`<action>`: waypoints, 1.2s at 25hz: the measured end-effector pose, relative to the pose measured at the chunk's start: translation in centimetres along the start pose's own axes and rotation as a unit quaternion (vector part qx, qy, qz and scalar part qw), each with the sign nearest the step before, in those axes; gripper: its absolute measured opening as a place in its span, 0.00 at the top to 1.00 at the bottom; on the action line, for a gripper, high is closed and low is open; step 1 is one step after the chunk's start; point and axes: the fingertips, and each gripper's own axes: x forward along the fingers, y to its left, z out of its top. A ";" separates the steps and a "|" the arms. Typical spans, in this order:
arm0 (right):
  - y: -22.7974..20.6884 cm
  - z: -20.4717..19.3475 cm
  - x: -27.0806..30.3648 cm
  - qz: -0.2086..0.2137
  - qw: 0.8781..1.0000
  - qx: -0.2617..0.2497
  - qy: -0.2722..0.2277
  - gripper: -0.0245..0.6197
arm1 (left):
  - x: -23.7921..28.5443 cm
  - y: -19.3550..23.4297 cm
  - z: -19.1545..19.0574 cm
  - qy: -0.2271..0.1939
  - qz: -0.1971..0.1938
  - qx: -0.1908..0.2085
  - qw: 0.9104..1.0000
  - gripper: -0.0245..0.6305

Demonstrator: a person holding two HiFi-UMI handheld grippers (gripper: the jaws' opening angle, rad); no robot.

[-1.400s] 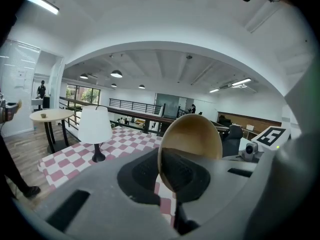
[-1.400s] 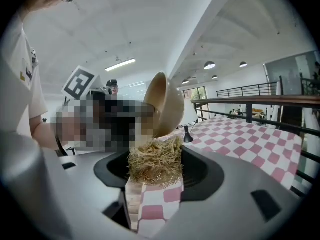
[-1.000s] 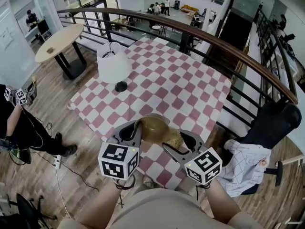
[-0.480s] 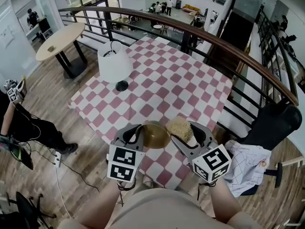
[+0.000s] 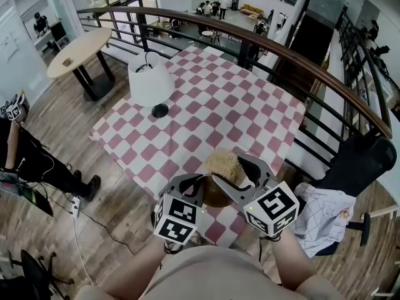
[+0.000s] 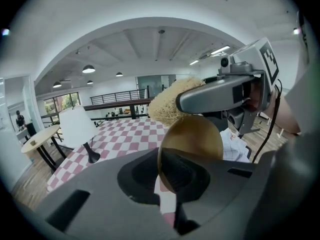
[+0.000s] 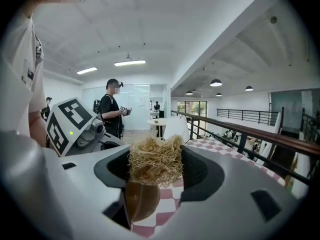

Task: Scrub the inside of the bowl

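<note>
Left gripper (image 6: 163, 184): jaws drawn almost fully together, pinching the rim of the brown bowl (image 6: 192, 141), which stands on edge. Right gripper (image 7: 154, 176): jaws narrowed onto a straw-coloured scrubber (image 7: 155, 161), whose fibres bulge out above and to both sides of them.

The two tools meet in the air over the near edge of the table (image 5: 206, 105) with its chequered cloth. The bowl hangs low between them and the scrubber sits just above its upper rim; whether the two touch cannot be told.

Change over the last second: the scrubber, then pressed into the bowl, has come out and risen. The bowl has been lowered towards the person and rolled.

Reading: one scrubbing stroke appears to have ended and the bowl is probably being re-angled. The inside is likely only partly covered, so the scrubber would have to re-enter the hollow. The thin rim grip may slip under sideways pressure.
</note>
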 end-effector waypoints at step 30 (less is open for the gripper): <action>-3.7 -9.0 0.2 -0.052 0.993 0.082 0.067 0.56 | 4.4 4.9 -7.1 0.067 -0.013 -0.209 0.976 0.93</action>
